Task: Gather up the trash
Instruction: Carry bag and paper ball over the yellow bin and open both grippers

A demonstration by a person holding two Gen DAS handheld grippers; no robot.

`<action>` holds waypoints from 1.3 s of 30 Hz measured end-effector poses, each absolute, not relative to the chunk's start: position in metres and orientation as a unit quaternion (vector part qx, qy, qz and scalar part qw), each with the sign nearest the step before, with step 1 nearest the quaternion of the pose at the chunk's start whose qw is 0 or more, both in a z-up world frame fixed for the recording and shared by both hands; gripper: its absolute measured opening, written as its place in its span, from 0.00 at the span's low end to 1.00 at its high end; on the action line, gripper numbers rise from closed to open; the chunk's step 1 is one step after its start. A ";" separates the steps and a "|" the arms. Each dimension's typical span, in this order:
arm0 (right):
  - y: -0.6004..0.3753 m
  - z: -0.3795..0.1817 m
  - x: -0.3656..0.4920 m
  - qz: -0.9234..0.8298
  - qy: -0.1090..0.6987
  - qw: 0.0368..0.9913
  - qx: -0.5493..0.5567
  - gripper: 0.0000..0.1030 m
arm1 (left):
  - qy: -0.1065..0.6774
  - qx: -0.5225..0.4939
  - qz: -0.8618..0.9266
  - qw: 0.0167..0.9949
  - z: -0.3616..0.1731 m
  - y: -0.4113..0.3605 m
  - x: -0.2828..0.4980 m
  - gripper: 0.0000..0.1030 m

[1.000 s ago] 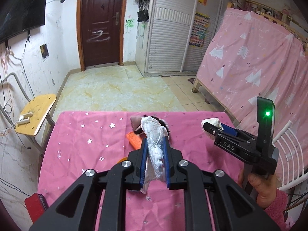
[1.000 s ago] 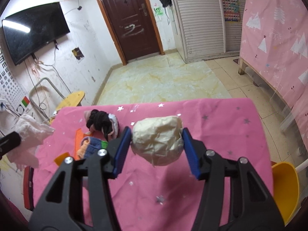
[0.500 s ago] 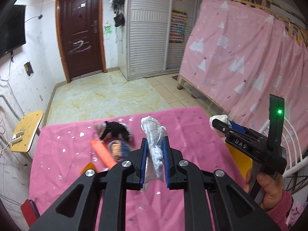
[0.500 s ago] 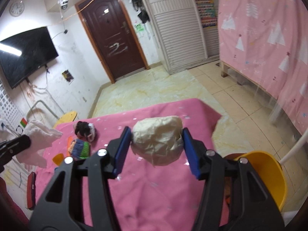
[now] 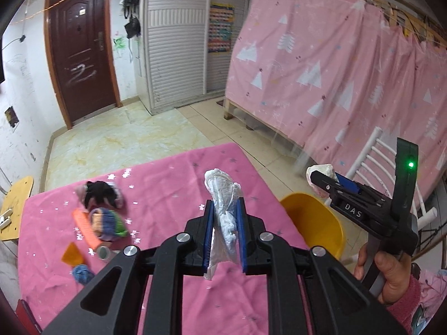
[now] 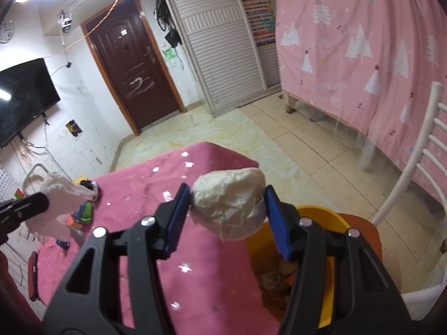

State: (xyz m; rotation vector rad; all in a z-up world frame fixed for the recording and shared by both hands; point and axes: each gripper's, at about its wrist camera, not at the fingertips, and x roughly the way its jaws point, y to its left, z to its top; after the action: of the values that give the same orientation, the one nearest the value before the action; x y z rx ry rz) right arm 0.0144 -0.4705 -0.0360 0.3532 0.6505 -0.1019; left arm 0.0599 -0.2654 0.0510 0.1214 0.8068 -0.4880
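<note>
The left gripper [image 5: 225, 217] is pinching a crumpled white tissue [image 5: 223, 195] above the pink table [image 5: 167, 178]; the right gripper [image 6: 227, 217] is clamping a paper ball [image 6: 229, 202] over the yellow bin [image 6: 327, 268].

A pink star-print tablecloth [image 5: 167, 184] covers the table, bearing a black-and-pink bundle [image 5: 102, 195], an orange strip [image 5: 83, 224] and colourful scraps [image 5: 107, 223].

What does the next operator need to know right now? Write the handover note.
Left gripper: shut on a crumpled white tissue, held above the pink tablecloth.
Right gripper: shut on a cream paper ball, at the rim of the yellow bin beside the table.
Done: both pieces picked up; the bin already holds some trash.
Left: drop both into the bin. A black-and-pink bundle, an orange comb and other small items lie on the cloth; whether they are trash is unclear.
</note>
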 end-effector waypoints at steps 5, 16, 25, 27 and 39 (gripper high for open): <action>-0.488 -0.045 0.000 -0.065 0.325 0.927 0.174 0.51 | 0.399 0.065 -0.248 0.881 0.044 -0.289 0.059 0.08; -0.513 -0.066 -0.015 -0.079 0.340 0.918 0.190 0.65 | 0.409 0.081 -0.276 0.866 0.035 -0.338 0.053 0.08; -0.546 -0.065 -0.031 -0.100 0.306 0.918 0.232 0.65 | 0.415 0.073 -0.330 0.845 0.033 -0.377 0.043 0.08; -0.555 -0.063 -0.036 -0.107 0.297 0.917 0.243 0.65 | 0.412 0.070 -0.347 0.839 0.033 -0.386 0.038 0.08; -0.573 -0.065 -0.048 -0.120 0.279 0.913 0.271 0.66 | 0.435 0.049 -0.376 0.817 0.019 -0.415 0.037 0.55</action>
State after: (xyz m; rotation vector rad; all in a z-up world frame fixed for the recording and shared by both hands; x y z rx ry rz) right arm -0.0484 -0.5732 -0.0651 0.5591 0.5739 -0.2478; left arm 0.0369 -0.4151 0.0191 0.1053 0.9278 -0.8014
